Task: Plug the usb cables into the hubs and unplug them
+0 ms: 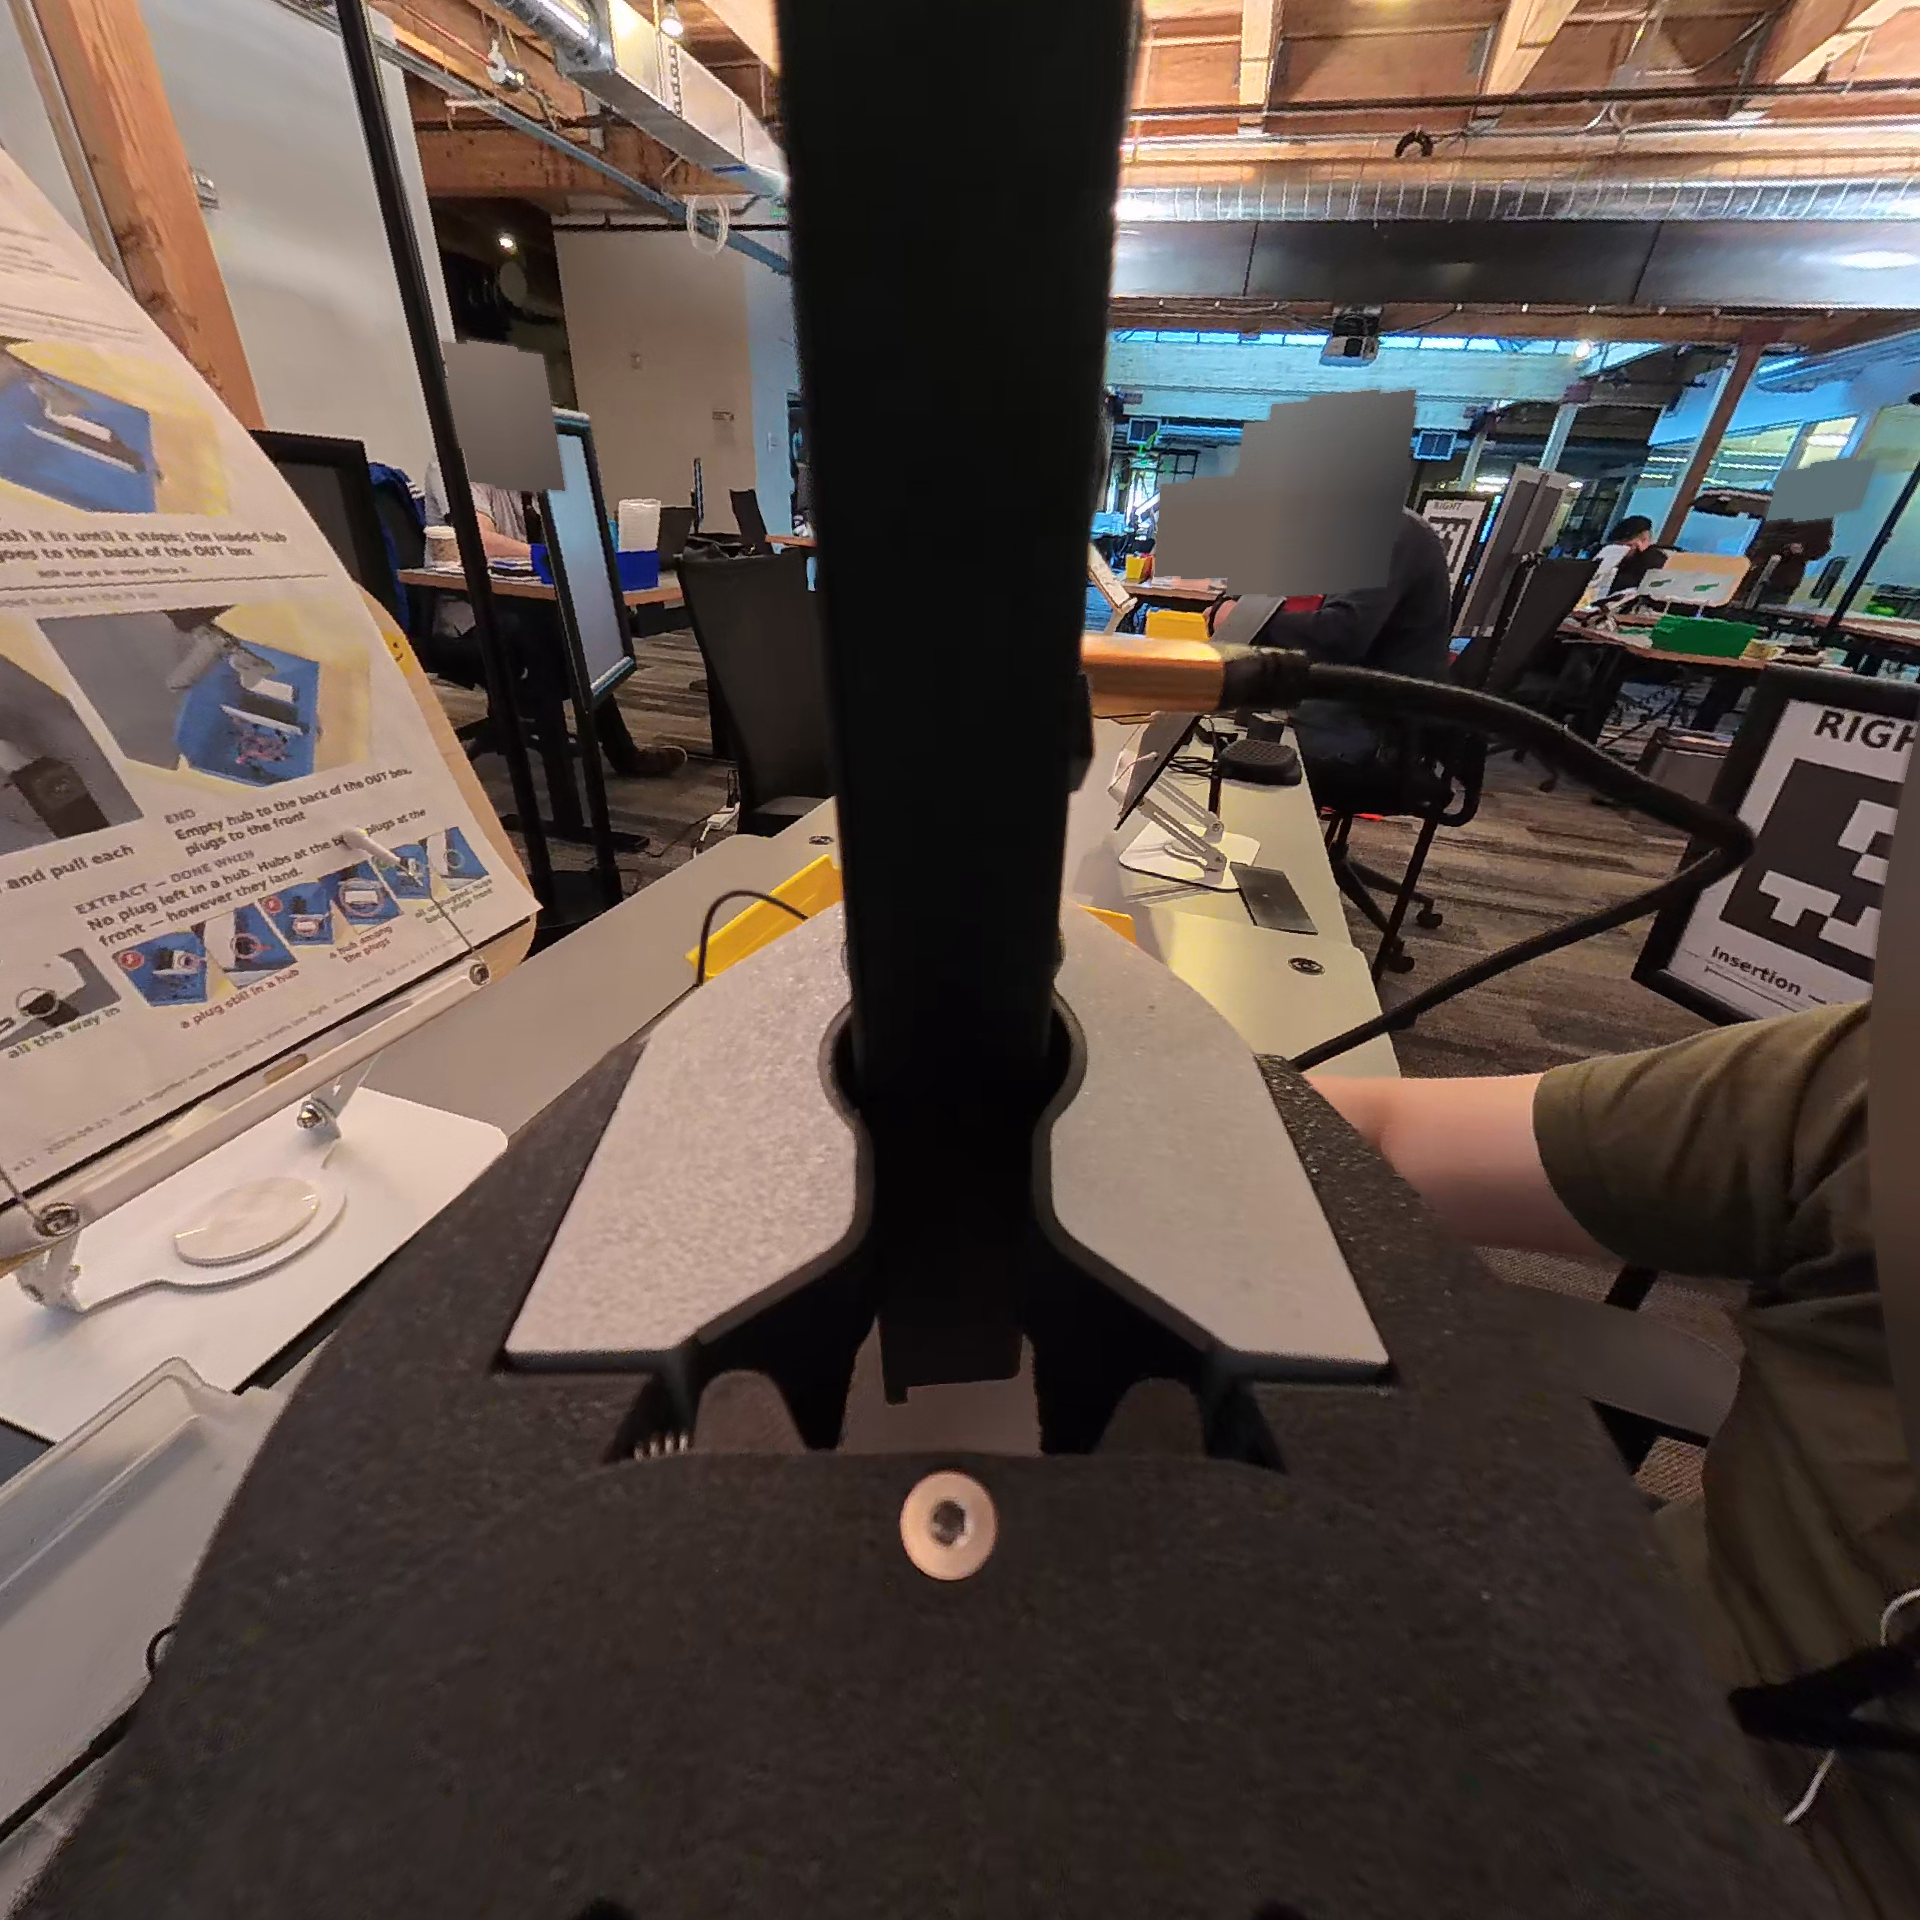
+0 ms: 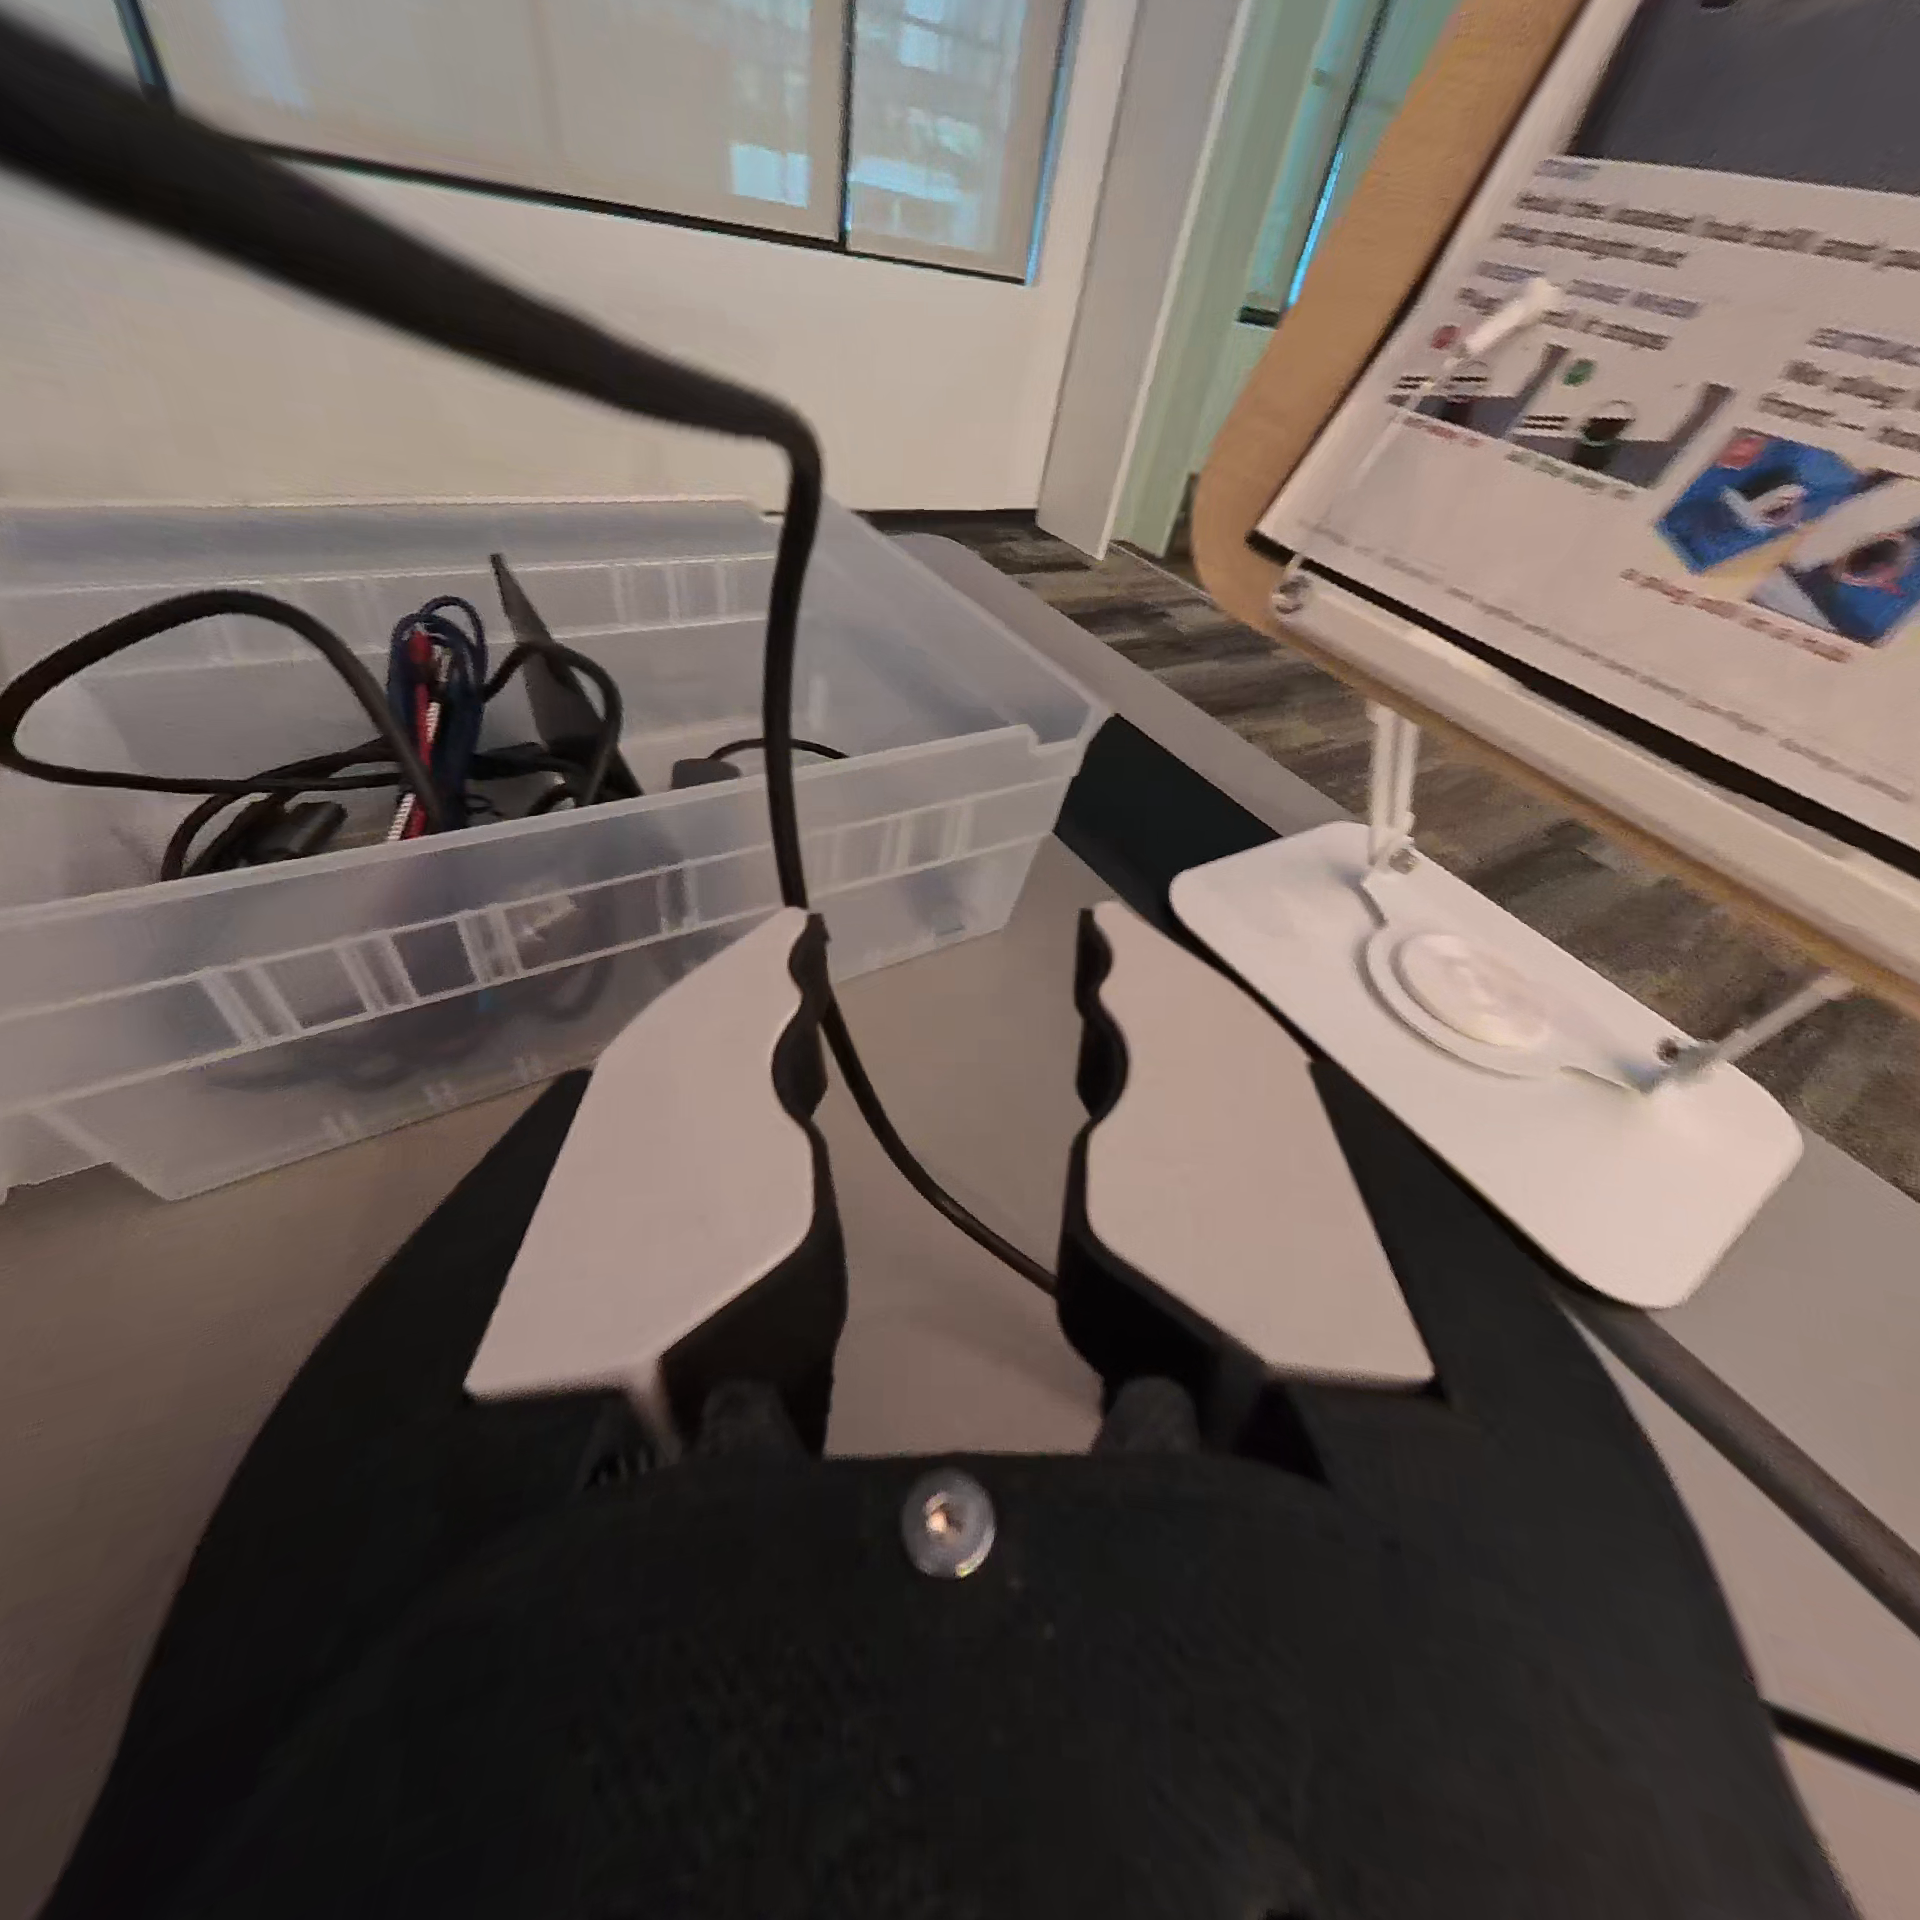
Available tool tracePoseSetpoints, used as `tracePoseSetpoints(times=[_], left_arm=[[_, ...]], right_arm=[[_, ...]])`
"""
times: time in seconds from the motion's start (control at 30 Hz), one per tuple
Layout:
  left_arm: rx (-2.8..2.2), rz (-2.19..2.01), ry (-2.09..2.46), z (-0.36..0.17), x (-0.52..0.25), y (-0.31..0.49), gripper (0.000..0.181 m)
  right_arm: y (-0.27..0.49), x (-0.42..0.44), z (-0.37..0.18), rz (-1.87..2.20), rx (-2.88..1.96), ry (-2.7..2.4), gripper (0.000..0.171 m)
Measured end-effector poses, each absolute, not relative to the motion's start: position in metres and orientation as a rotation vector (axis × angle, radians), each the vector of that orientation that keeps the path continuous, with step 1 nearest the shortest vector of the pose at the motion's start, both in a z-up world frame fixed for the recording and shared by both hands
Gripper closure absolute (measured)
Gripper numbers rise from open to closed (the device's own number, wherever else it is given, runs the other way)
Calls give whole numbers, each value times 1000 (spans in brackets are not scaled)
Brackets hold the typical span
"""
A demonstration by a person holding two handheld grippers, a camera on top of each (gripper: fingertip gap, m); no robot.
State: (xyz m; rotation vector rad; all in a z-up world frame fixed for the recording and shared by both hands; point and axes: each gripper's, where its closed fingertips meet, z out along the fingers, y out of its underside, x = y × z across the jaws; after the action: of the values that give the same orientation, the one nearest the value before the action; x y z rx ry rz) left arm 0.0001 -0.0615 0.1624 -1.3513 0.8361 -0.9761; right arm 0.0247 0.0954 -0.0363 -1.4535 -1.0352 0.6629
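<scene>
Though slim, a long black hub [image 1: 951,520]

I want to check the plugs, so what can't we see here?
- Hub's ports, left wrist view: the black hub faces the camera edge-on and runs past the top edge.
- Gold plug, left wrist view: its tip sits behind the hub.
- Cables in the clear bin, right wrist view: blurred, tangled, partly behind the frosted wall.

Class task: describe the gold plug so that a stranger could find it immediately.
Start at the tall black hub clamped upright in the left gripper. On its right side sits the gold plug, its thick black cable looping away. Nothing else nearby is metallic gold.
</scene>
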Motion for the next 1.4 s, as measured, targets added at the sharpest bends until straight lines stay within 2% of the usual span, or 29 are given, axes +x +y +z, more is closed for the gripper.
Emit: tracePoseSetpoints(times=[0.2, 0.47, 0.57, 0.63, 0.77, 0.8, 0.83, 0.9, 1.07, 1.17, 1.3, 1.4], left_arm=[[-1350, -966, 836, 163, -3, -62, 155], [-1355, -961, 822, 163, -7, -60, 155], [-1355, -960, 818, 163, -8, -59, 155], [-1355, -959, 814, 164, -9, -59, 155], [-1351, -959, 818, 165, -8, -61, 155], [-1350, -957, 821, 165, -8, -61, 155], [-1349, -954, 823, 165, -8, -62, 155], [-1349, -950, 825, 165, -9, -62, 155], [-1323, -973, 812, 171, -11, -66, 155], [-1309, -974, 802, 174, -13, -68, 155], [-1309, -959, 799, 174, -11, -67, 155], [-1326, -949, 811, 170, -6, -65, 155]], right_arm=[[82, 7, -60, 653, -1465, -1184, 128], [75, 21, -45, 828, -1481, -1101, 138], [39, 15, -34, 1136, -1335, -1167, 132], [43, 12, -41, 1069, -1359, -1151, 121], [35, -4, -58, 1010, -1354, -1239, 121], [31, -8, -64, 1006, -1362, -1276, 131], [30, -10, -71, 969, -1378, -1320, 162], [33, -9, -76, 858, -1401, -1377, 167], [58, 31, -10, 730, -1416, -1264, 167], [84, 84, 29, 626, -1470, -1136, 167], [97, 157, 58, 722, -1683, -952, 167], [106, 211, 91, 645, -1632, -790, 167]])
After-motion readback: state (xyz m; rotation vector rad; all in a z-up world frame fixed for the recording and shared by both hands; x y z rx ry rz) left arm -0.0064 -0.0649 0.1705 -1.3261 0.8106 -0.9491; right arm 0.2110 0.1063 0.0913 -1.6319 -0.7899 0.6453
